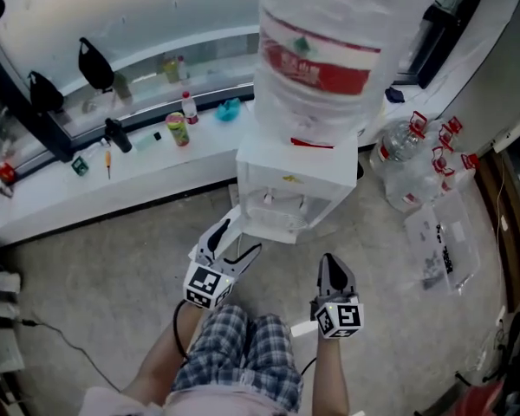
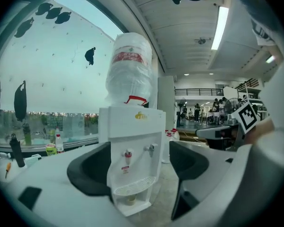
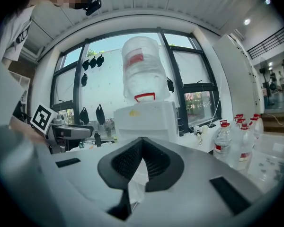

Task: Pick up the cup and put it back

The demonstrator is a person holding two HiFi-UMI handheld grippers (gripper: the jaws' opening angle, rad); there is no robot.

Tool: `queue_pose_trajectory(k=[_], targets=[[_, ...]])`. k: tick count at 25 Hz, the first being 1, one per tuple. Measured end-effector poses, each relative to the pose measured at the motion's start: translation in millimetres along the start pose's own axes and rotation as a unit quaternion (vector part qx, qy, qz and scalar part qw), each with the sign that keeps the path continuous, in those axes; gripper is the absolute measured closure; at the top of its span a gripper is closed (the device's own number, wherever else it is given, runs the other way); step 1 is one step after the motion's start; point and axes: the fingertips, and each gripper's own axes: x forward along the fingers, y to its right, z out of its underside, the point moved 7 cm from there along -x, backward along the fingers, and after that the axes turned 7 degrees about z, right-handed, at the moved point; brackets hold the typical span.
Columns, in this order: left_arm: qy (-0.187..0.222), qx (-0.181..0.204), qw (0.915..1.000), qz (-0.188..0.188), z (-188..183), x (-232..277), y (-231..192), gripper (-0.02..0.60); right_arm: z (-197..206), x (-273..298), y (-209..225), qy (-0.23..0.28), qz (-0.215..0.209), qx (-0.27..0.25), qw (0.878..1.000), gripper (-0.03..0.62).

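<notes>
The left gripper (image 1: 234, 243) was held out forward, jaws spread wide apart, while the right gripper (image 1: 333, 267) sat further back, jaws pressed together.

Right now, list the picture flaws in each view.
Head view: the water bottle looms large, pale with glare. Left gripper view: fisheye bends the edges, and the ceiling light glares. Right gripper view: the bright window backlights the dispenser; the corners go black.
</notes>
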Motion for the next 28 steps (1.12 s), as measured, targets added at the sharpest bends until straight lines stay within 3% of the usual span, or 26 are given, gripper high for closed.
queue_pose_trajectory(k=[19,23,28], targets=[[-0.014,0.014,0.9988,0.044,323.1,124.1,-36.7,0.207,323.7,113.3,58.7,0.002,-0.031,-0.002,1.0,0.577],[0.0,0.003,0.9989,0.046,374.4,151.7,-50.4,0.207,373.5,138.3,76.1,0.003,-0.036,-0.011,0.999,0.577],[0.006,0.016,0.999,0.042,434.3,181.3,-71.3,0.207,422.3,172.6,88.2,0.008,-0.059,-0.022,0.998,0.577]])
